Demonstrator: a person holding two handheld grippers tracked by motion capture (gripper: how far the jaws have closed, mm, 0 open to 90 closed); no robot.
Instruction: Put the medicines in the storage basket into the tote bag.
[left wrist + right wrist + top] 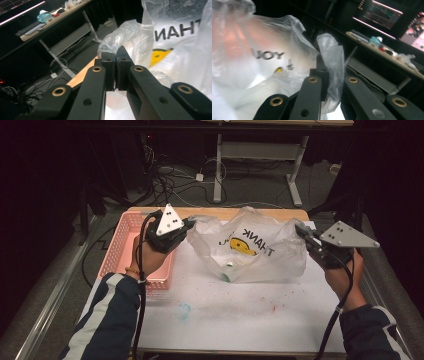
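High view: 2 tongs, left (189, 226) & right (301, 231), each clamped on 1 plastic bag (250, 251), beside 1 pink basket (121, 245).

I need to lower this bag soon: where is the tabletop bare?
Bare: the white tabletop between the translucent plastic bag and the near edge. Crowded: the left edge, taken by the pink plastic basket, and the centre under the bag.

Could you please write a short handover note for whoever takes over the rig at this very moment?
Left gripper: shut on the left handle of the plastic bag.
Right gripper: shut on the bag's right handle.
The bag hangs spread between them above the white table, with something small inside. A pink basket sits at the table's left.
Done: both handles gripped, bag opened out.
Left: probably carrying it or setting it down; keep both grips.
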